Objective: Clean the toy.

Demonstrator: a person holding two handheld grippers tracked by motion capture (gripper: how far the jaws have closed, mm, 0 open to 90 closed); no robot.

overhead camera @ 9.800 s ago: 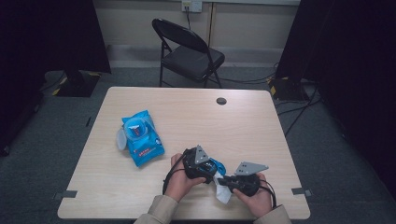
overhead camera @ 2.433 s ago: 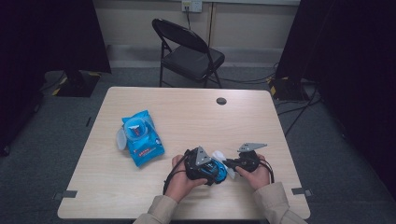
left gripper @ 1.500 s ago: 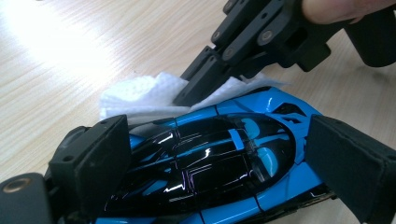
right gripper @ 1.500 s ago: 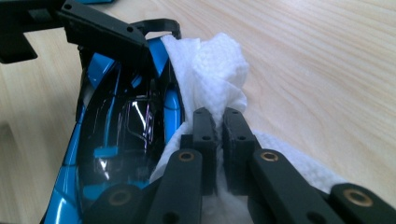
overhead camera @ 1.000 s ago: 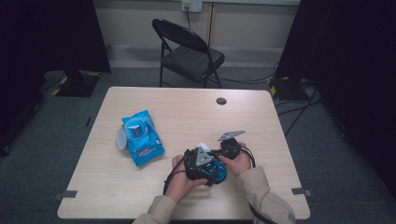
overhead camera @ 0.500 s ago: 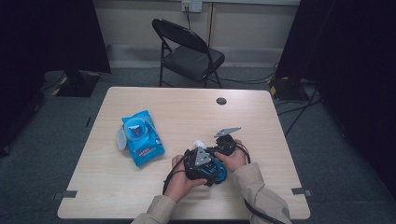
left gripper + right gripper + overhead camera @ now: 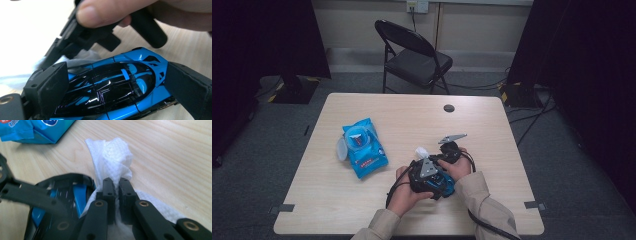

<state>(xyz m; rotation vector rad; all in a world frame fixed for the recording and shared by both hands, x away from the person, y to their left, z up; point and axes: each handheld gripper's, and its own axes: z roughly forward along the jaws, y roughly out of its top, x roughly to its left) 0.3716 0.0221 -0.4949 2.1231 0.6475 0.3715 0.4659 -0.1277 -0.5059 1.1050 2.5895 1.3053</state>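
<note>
A blue and black toy car (image 7: 112,85) sits between the pads of my left gripper (image 7: 117,82), which is shut on its two sides. In the high view the car (image 7: 445,186) and the left gripper (image 7: 431,176) are near the table's front edge. My right gripper (image 7: 116,182) is shut on a bunched white wipe (image 7: 112,157), whose lower folds lie against the car (image 7: 80,197). From above, the right gripper (image 7: 435,156) is just beyond the car, with the wipe (image 7: 421,151) sticking out to its left.
A blue pack of wipes (image 7: 362,147) with an open lid lies left of the hands on the wooden table (image 7: 492,125). A small black round hole (image 7: 449,108) is near the far edge. A black folding chair (image 7: 414,57) stands behind the table.
My right gripper, still holding the wipe, has shifted from the car's right side up and left to its far side. The left hand and the car have stayed put.
</note>
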